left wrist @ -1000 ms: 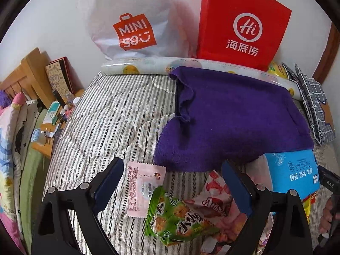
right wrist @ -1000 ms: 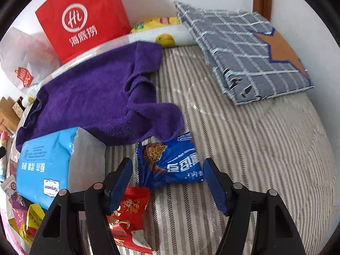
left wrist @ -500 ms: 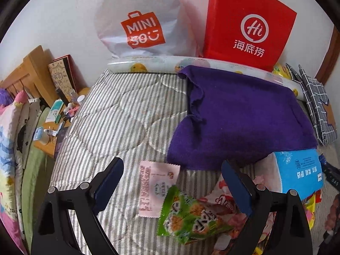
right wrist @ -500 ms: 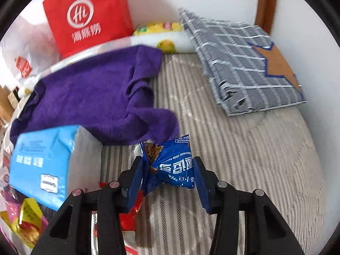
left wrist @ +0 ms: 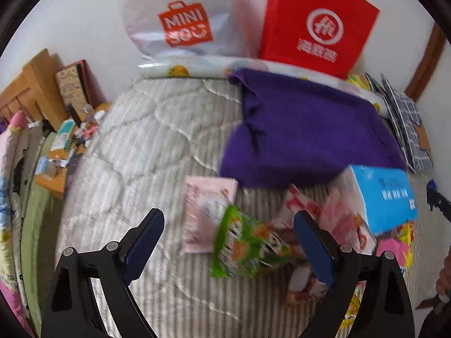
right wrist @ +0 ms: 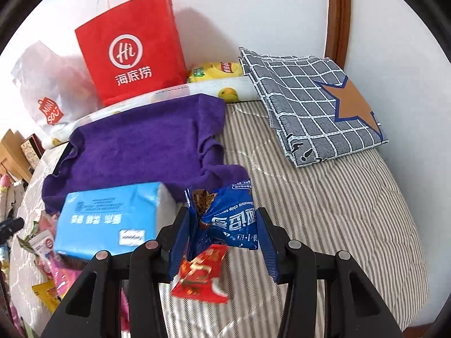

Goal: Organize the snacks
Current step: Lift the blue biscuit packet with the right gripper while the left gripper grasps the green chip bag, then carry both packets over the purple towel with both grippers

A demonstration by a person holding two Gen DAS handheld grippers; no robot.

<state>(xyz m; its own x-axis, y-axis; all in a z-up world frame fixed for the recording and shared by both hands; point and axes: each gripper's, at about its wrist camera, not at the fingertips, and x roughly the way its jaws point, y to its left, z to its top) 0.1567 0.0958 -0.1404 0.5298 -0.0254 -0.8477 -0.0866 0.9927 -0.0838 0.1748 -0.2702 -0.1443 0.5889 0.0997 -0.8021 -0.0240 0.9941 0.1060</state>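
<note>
A: Where is the crinkly blue foil cookie packet (right wrist: pixel 231 219)?

B: Clamped between the right gripper (right wrist: pixel 222 242) pads, lifted off the striped quilt (right wrist: pixel 324 211), above a red snack packet (right wrist: pixel 201 277). Its long axis runs sideways across the jaws.

A: And the left gripper (left wrist: pixel 228 242)?

B: Angled downward, jaws wide apart, empty, over a green crisp packet (left wrist: pixel 242 248) and pink sachet (left wrist: pixel 205 211).

A dark blue cookie packet (right wrist: pixel 228 219) with white lettering sits between the right gripper's (right wrist: pixel 222 242) blue pads; below it lies a red wrapper (right wrist: pixel 201 278). Ahead spread a purple towel (right wrist: pixel 141 143), a grey-and-white striped quilt (right wrist: pixel 324 205), a red paper bag (right wrist: pixel 129 48) with a white logo, and a grey checked cloth (right wrist: pixel 304 98) bearing a brown star. A light blue tissue pack (right wrist: pixel 110 217) lies left.
</note>
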